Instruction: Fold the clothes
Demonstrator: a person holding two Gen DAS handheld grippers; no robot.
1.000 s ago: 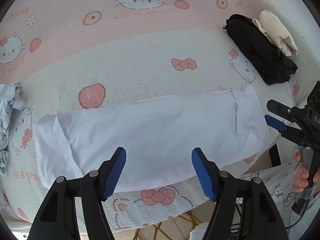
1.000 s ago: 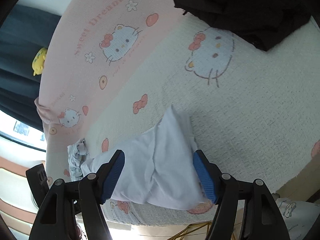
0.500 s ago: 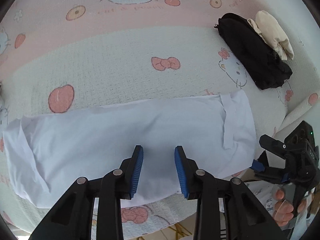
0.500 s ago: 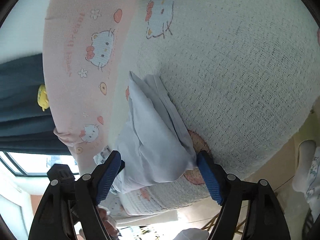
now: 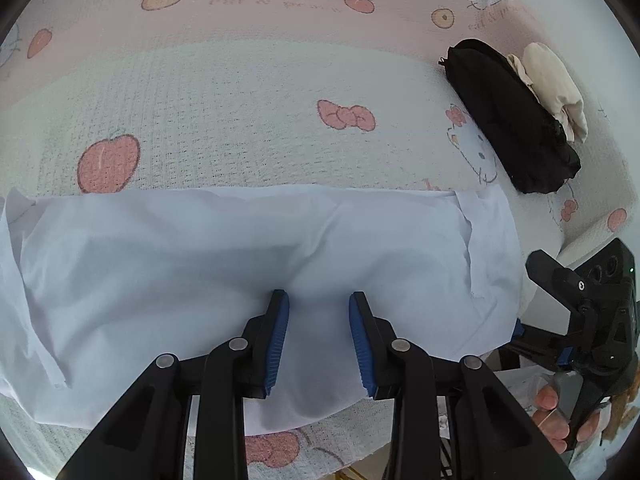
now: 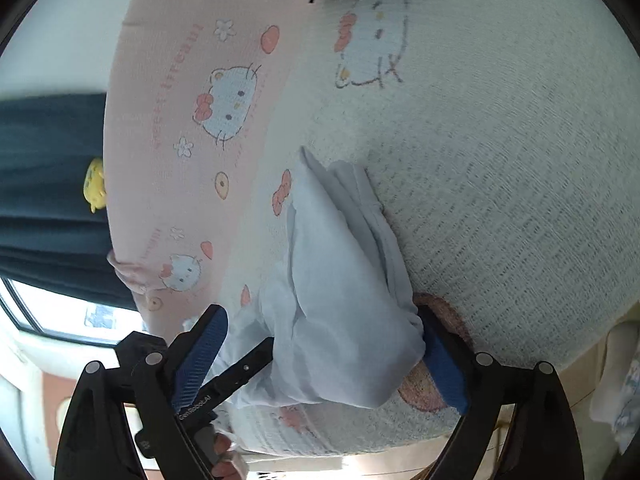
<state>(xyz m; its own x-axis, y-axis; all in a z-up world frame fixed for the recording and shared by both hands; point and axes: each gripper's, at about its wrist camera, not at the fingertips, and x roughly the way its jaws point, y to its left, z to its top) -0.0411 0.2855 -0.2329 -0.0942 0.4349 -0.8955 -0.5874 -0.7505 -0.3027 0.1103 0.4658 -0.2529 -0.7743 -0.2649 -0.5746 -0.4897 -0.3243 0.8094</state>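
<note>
Fingers of the left gripper (image 5: 318, 308), blue-padded, stand narrowly apart at lower centre of the left wrist frame, having just been closing; tips sit on or just over the white garment (image 5: 240, 272), cloth showing between them, cannot tell if the pads pinch it. White garment lies as a long folded band across the middle of that frame, left edge to right, on the Hello Kitty bedspread (image 5: 240, 120), near the bed's front edge. Upper right: black garment (image 5: 516, 120) with a cream cloth (image 5: 552, 84) just beside it, well apart from the white one. Far right edge: right gripper (image 5: 532, 320) at the garment's right end, a hand (image 5: 560, 420) under it.

Right wrist frame: left gripper body (image 6: 224, 376) at lower left. Right gripper (image 6: 320, 344) fingers are spread wide, jaws just been opening, straddling the bunched end of the white garment (image 6: 340, 280); right pad (image 6: 444, 372) touches the cloth edge, left pad (image 6: 200, 356) is clear of it. Bedspread (image 6: 500, 180) fills upper right; dark curtain (image 6: 48, 180) at left with a small yellow thing (image 6: 95, 190) on it.
</note>
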